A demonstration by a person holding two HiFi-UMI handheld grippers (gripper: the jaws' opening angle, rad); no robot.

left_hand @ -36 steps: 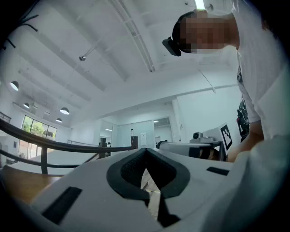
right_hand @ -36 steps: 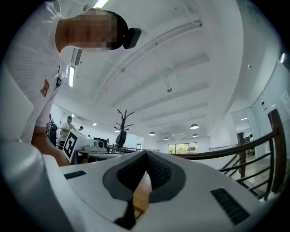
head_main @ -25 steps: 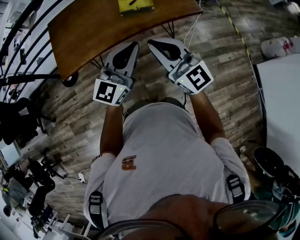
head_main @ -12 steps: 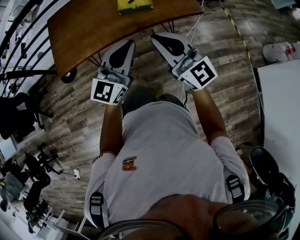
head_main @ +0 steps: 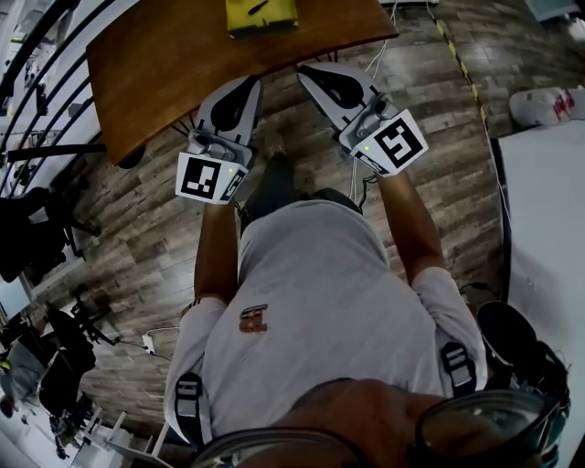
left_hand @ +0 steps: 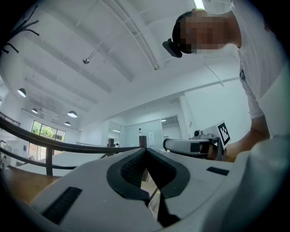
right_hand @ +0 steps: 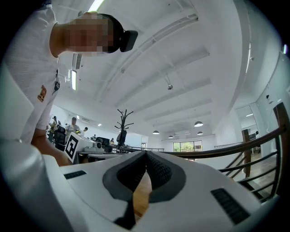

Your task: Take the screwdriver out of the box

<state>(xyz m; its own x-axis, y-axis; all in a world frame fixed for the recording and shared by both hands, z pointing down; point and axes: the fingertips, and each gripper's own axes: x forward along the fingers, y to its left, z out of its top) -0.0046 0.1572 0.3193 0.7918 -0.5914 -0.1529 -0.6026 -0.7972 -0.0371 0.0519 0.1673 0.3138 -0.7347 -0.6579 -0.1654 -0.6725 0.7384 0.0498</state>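
Yellow box [head_main: 262,20] on table [head_main: 164,55], beyond left tongs [head_main: 249,84], right tongs [head_main: 308,72]

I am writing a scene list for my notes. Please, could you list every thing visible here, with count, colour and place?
table: one, brown wood, top of the head view
box: one, yellow, on the table, at the top edge
screwdriver: one dark thing in the box, probably the screwdriver; too small to be sure
cables: a few, white, by the table's right end
white table: one, right edge
bag: one, white with red, on the floor, upper right
chairs: black, left side; count unclear
floor: grey-brown planks
shirt: one, light, centre
left gripper: one, white, shut, empty, near the table's edge
right gripper: one, white, shut, empty, beside the left gripper
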